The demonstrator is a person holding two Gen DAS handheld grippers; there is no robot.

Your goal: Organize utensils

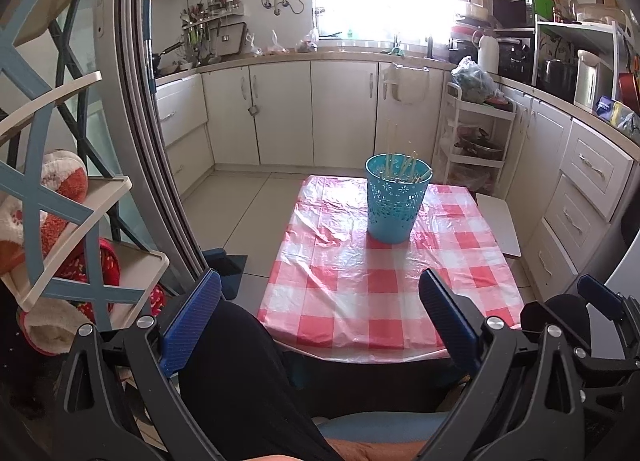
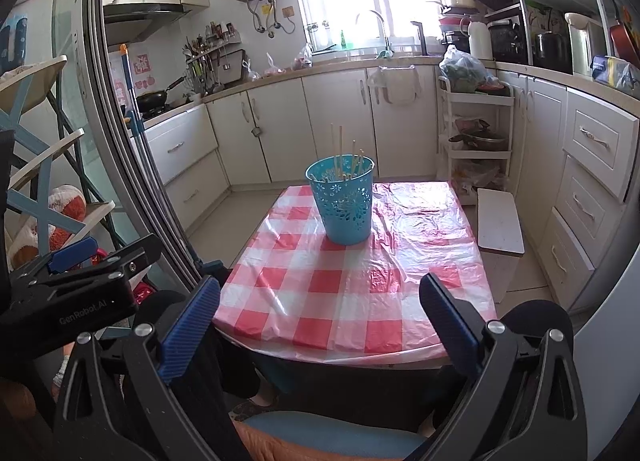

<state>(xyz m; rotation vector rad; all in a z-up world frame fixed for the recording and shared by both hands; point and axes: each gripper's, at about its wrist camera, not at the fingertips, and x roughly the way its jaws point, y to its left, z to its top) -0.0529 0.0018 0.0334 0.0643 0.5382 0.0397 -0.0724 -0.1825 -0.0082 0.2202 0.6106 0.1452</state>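
- The small bench (image 1: 400,293) has a shiny plastic cover with red and white squares. The cover is crinkly, and light shines off it.
- A round blue plastic basket (image 1: 397,201) stands upright on the far part of the bench. It is wide at the top and a bit narrower at the bottom. Its side has little flower-shaped holes cut in bands. In the right wrist view the same basket (image 2: 343,203) sits near the far left part of the bench.
- Thin pale yellow chopsticks (image 1: 390,159) stand inside the basket. They lean on its rim and poke up over the top. Two are taller than the others. I cannot count them all for sure.
- The rest of the bench cover is bare.
- The left hand-held gripper (image 1: 320,325) is black with blue ribbed pads. Its two fingers are spread wide apart with nothing between them. It hangs at the near edge of the bench, well apart from the basket.
- The right hand-held gripper (image 2: 320,327) looks the same. Its fingers are spread wide too and carry nothing. It is also at the near edge, well apart from the basket.
- A white flat board (image 2: 500,221) lies just beside the bench on the right.
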